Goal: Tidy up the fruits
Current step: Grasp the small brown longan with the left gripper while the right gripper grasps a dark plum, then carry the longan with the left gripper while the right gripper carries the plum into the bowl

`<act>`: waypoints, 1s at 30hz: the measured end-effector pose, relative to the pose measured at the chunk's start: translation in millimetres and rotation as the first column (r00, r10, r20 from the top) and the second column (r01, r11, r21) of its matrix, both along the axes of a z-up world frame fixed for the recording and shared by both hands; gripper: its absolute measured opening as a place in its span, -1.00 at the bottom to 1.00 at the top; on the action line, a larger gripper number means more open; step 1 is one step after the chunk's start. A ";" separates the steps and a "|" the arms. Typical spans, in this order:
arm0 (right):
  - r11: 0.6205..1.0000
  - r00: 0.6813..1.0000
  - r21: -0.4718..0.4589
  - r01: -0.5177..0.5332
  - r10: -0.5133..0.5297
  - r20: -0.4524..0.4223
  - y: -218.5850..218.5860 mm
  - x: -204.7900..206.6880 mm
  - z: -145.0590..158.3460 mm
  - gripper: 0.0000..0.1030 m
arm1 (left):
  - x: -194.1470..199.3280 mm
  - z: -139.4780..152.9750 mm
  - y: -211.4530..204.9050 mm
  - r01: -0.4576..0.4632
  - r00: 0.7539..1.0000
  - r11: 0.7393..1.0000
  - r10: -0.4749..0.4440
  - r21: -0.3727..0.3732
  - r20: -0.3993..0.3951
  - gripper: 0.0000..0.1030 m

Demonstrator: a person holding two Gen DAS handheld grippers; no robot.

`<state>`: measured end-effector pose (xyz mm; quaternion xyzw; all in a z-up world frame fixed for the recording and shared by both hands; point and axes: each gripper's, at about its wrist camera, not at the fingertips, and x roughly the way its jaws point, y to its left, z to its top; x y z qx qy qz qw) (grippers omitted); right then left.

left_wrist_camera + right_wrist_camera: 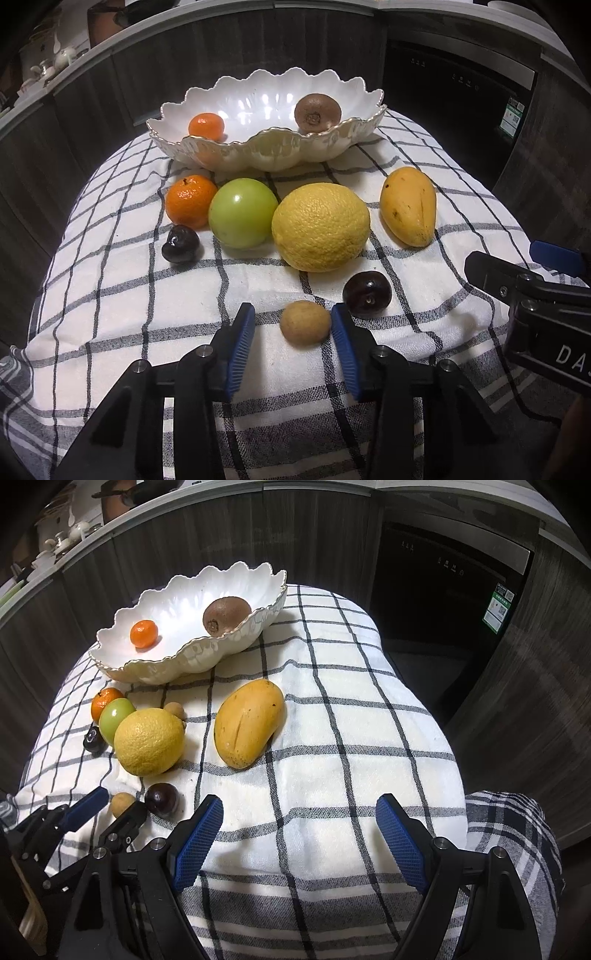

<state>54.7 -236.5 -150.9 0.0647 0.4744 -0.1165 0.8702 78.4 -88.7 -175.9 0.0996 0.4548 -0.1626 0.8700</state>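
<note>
Two fruits already lie in the bowl [266,147], far ahead of the left gripper [293,325], whose fingers are open around the small brown fruit [305,322]. The dark plum [366,293] just beside the right finger could be knocked away. The right gripper [300,825] is open and empty.

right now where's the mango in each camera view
Left wrist view: the mango lies at right of centre on the checked cloth, right of the lemon.
Right wrist view: the mango lies near the centre, again right of the lemon.
Shared landmark: the white scalloped bowl behind it, holding a kiwi and a small orange.
</note>
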 end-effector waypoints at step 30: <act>0.985 0.985 0.018 -0.170 0.170 -0.001 66.5 31.9 0.4 0.33 | 14.9 27.7 74.8 -0.174 0.984 0.985 0.173 0.013 0.050 -0.46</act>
